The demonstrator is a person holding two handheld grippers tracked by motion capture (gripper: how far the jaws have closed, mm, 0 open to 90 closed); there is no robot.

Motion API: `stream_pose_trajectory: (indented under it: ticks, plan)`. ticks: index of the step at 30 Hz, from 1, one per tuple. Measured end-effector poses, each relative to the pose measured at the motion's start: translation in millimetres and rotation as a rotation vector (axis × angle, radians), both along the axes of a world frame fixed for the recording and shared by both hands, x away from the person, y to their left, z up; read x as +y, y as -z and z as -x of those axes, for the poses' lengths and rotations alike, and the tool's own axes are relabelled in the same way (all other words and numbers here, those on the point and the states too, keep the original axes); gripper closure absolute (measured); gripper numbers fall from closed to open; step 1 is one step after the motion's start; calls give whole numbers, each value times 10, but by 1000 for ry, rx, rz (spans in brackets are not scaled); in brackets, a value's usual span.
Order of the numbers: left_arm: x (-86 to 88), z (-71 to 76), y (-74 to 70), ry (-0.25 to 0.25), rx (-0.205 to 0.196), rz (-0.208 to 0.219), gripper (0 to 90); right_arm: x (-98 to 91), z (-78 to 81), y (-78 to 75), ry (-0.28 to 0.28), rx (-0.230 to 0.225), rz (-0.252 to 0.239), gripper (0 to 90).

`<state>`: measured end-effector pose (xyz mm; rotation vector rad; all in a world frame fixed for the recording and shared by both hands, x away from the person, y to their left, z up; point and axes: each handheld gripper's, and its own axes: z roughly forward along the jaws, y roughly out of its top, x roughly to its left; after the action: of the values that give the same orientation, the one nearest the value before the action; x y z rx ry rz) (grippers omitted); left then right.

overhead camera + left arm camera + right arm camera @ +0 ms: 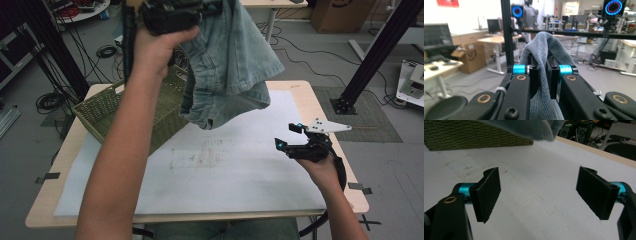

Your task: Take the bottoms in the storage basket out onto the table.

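Note:
A pair of light blue denim shorts [230,65] hangs in the air above the table, held high at the top of the high view. My left gripper [212,9] is shut on a fold of the denim [544,72], which bunches up between its jaws and drapes over them. The lower hem of the shorts [531,128] dangles over the white mat. My right gripper [287,136] stands open low over the right side of the mat, with nothing between its black pads [487,193].
A green woven basket [112,112] sits at the table's back left, partly behind the raised left forearm. A white mat [225,170] with faint stains covers the wooden table [345,195]. Black frame posts and cables stand beyond the table.

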<state>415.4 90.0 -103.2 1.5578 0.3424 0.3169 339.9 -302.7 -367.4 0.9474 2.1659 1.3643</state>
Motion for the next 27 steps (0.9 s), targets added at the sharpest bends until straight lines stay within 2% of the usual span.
stream_pose_trajectory:
  ticks: [1, 3, 6, 9, 14, 15, 20, 23, 27]
  plan:
    - [-22, -13, 43, 7, 7, -7, 845, -2, -1, 1, 1, -1, 0, 203]
    - [-138, -68, 266, 25, 39, -24, 845, -4, -3, 2, 1, 2, 0, 203]
    - [-247, -115, 514, 35, 73, -43, 844, -6, -7, 10, 1, 3, 1, 203]
    - [-337, -153, 837, 46, 123, -34, 844, -11, -7, 16, 3, 5, 0, 203]
    - [-457, -178, 1442, 77, 216, -45, 843, -21, -9, 25, 1, 8, 0, 203]
    - [-477, -170, 1576, 79, 229, -44, 842, -24, -8, 25, 1, 7, 1, 203]
    - [-526, -129, 1998, 78, 275, -73, 838, -43, 6, 5, 5, 2, -4, 203]
    - [-545, -65, 2274, 110, 317, -70, 837, -49, 13, -7, 6, -2, -6, 203]
    - [-678, 88, 2610, 145, 350, -155, 837, -40, 8, -1, 7, 2, -3, 203]
